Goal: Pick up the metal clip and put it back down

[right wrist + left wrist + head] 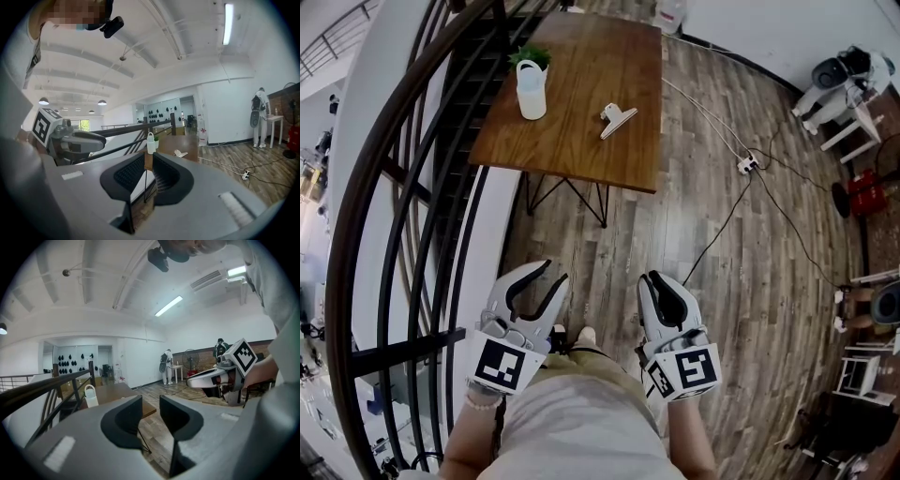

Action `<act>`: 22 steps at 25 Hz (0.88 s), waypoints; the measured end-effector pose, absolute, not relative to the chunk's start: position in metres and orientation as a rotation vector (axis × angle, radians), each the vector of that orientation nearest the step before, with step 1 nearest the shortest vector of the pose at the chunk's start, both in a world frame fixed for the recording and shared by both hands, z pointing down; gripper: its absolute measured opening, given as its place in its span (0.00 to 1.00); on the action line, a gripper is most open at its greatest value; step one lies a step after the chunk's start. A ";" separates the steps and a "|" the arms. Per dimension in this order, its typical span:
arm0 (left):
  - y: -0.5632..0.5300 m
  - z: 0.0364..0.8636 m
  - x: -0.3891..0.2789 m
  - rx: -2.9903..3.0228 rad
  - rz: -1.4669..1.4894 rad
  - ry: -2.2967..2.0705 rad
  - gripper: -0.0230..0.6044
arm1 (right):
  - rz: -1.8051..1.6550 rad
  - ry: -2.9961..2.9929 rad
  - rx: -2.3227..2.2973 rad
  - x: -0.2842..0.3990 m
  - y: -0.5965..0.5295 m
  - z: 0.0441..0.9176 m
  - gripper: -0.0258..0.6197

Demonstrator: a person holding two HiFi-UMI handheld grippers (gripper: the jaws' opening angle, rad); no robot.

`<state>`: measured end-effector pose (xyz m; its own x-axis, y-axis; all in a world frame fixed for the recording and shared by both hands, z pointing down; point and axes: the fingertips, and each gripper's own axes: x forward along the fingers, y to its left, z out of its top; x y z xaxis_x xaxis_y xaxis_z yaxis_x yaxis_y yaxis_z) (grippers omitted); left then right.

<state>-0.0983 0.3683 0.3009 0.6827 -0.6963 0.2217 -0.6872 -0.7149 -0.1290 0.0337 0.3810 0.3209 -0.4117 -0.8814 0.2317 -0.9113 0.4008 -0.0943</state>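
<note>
Lying flat on the wooden desk (581,155), the metal clip (617,119) rests near a white jug (531,89) but not touching it. Both tools hang over the plank floor (750,281), well short of the desk. The left tool (551,275) has its 2 jaws parted and holds nothing. The right tool (653,278) shows only a narrow gap, also empty.

The counter (581,150) is standing well ahead of the right tool (662,279), carrying a clip (617,119) and, farther left, a jug (532,92) and plant (532,56).
</note>
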 end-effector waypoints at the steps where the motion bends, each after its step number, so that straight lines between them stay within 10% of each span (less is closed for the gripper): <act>1: 0.369 0.300 -0.097 -2.857 -0.386 1.170 0.24 | 0.312 -2.513 1.610 0.033 0.381 0.320 0.16; 22: 0.376 0.298 -0.073 -2.793 -0.316 1.296 0.22 | 0.303 -2.609 1.566 0.063 0.389 0.328 0.27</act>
